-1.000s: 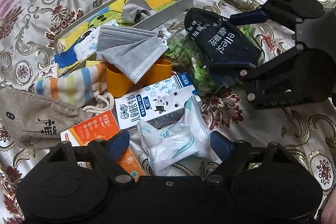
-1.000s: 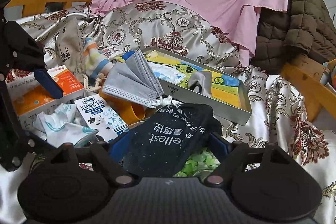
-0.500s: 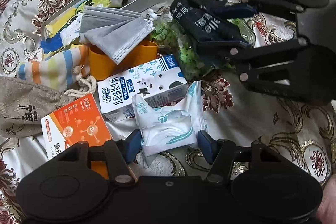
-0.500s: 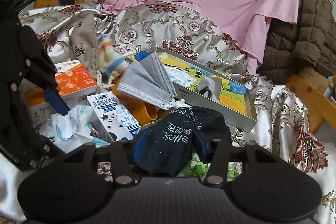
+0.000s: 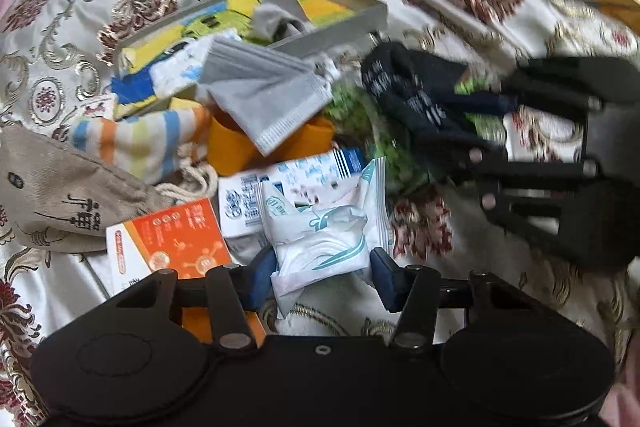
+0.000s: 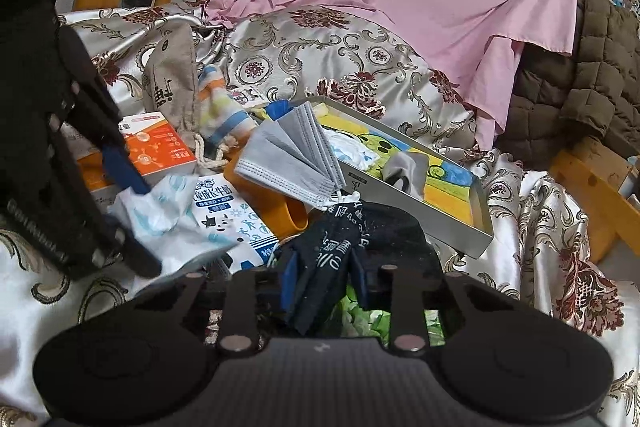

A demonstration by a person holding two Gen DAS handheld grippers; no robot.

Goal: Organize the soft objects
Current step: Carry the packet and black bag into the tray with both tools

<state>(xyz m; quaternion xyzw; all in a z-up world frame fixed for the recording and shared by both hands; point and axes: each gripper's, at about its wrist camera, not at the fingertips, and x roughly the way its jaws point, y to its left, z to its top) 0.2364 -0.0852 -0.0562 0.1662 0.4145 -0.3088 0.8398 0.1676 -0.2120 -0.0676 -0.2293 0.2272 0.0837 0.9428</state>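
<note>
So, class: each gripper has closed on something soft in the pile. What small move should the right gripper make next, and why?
Probably lift the right gripper a little and carry it toward the tray. Its jaws pinch the dark sock, which partly drapes over the clutter, and the tray just beyond already holds a grey cloth. The left gripper clamps a tissue pack.

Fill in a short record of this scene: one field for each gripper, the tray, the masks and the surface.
left gripper: shut on white packet
right gripper: shut on dark sock
tray: open, holds a grey cloth and a white item
grey masks: fanned, lying over an orange cup beside the tray
nearby: milk carton, orange box, striped pouch, tan bag
surface: floral cloth
</note>
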